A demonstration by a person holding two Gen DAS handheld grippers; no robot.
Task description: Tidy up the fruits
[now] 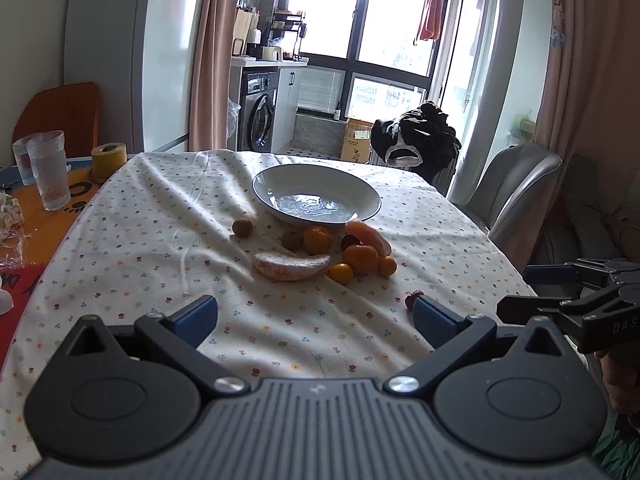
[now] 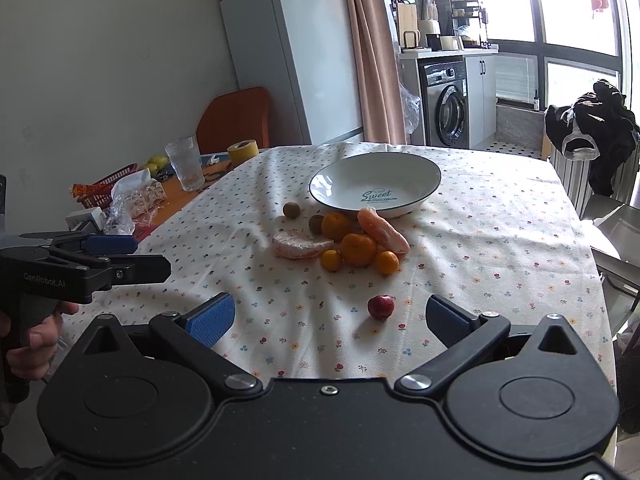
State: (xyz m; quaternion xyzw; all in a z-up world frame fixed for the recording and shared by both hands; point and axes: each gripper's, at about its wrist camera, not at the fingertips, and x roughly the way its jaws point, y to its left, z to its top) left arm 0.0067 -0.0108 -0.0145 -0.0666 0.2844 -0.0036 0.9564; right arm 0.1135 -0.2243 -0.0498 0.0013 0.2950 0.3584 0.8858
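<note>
Both claws are hovering low over the near edge of the tabletop (image 2: 500, 240), the left claw (image 1: 316, 320) with its blue pads spread wide and nothing between them, the right claw (image 2: 330, 318) gaping just the same and empty, and the fruit is waiting in a loose heap just in front of the white bowl (image 2: 424, 196), which is sitting bare. Closest to the right claw, a small red fruit (image 2: 381, 306) is lying alone, well apart from the heap; it is looking round, light and smooth, so it is probably going to roll on that rumpled cloth, and a pinch across its middle seems the safest hold. The mandarins (image 2: 358, 249) and the little kumquats (image 2: 331, 260) are looking firm enough but thin-skinned, asking for a gentle squeeze. The two peeled pomelo wedges are the delicate ones, soft and likely to tear: the near wedge (image 2: 301, 245) is lying with its long axis running left to right across the view, flat edge toward the bowl, while the far wedge (image 2: 382, 230) is slanting from the bowl's rim down toward the right, and each is best taken across the narrow waist, mid-length. Two brownish round fruits (image 2: 291, 209) are sitting at the heap's left
</note>
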